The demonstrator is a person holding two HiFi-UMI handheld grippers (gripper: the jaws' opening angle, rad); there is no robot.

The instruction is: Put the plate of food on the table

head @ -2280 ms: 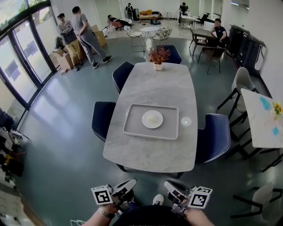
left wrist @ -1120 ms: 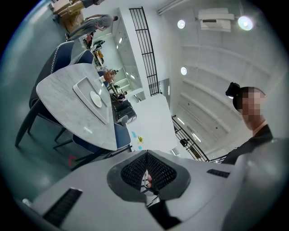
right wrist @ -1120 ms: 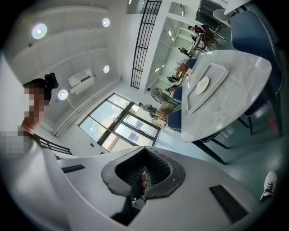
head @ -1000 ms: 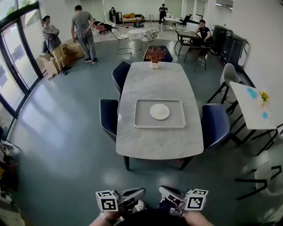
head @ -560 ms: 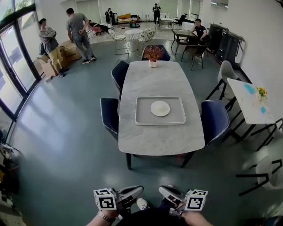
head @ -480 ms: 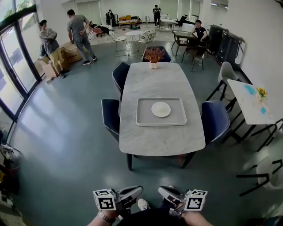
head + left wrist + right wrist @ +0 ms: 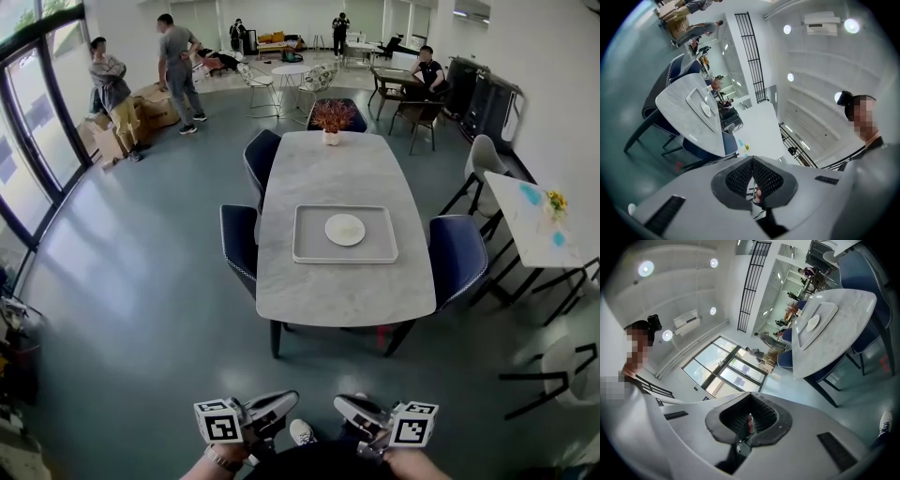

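A white plate with pale food lies on a grey tray in the middle of a long marble table, a few steps ahead of me. Both grippers are held low and close to my body, far short of the table. The left gripper is shut with nothing in it; its pads meet in the left gripper view, where the plate is small and far off. The right gripper also looks shut and empty, with the plate distant in its view.
Dark blue chairs stand along the table's sides. A potted plant sits at its far end. Two people stand at the back left and one sits at the back right. A white side table is on the right.
The table has drifted slightly right and a little nearer in the head view. The standing people at the back left have shifted. Both grippers stay low and shut.
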